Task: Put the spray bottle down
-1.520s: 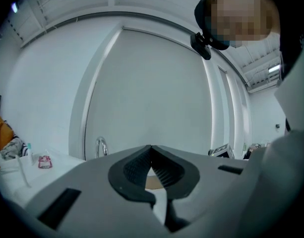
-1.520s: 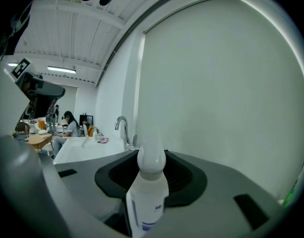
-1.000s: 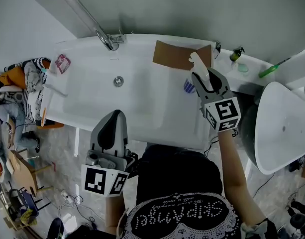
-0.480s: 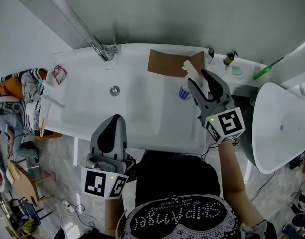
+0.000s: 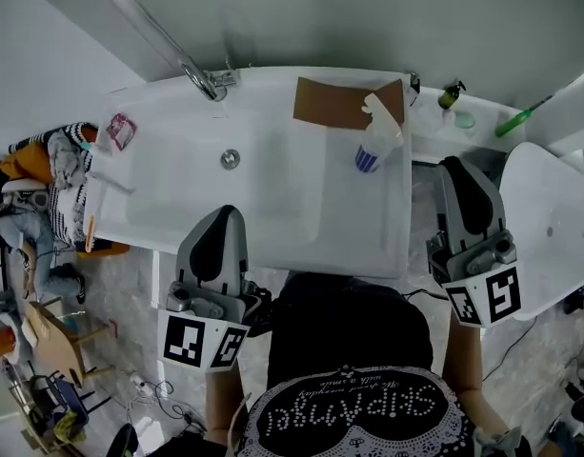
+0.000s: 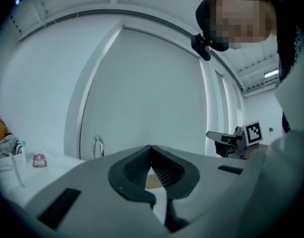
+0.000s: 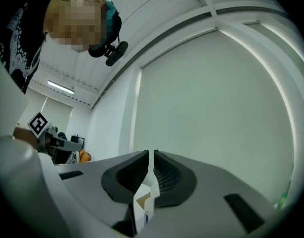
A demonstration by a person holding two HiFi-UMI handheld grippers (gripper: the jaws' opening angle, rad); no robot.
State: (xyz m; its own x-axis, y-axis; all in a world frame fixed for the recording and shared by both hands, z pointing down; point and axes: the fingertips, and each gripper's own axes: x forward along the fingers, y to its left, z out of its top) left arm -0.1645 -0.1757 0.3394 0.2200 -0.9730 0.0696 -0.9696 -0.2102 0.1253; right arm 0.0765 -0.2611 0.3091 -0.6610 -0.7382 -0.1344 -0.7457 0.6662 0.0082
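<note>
Right gripper [image 7: 152, 155] first: its jaws are closing, only a thin slit left between the ribbed pads, and nothing is in that slit. It's empty and pointing roughly level at a plain pale wall. The spray bottle [image 5: 375, 143] is out ahead of those jaws and off to their left, well apart from them. It stands free inside the right end of the white tub [image 5: 301, 227], its trigger head up by the brown board [image 5: 334, 105] on the far rim.

Over to the left gripper [image 6: 151, 148]: jaws pressed together at the tips, gripping nothing, held at the tub's near edge. Beyond those jaws and a little to their left, the chrome faucet [image 5: 204, 77] curves up from the far rim.
</note>
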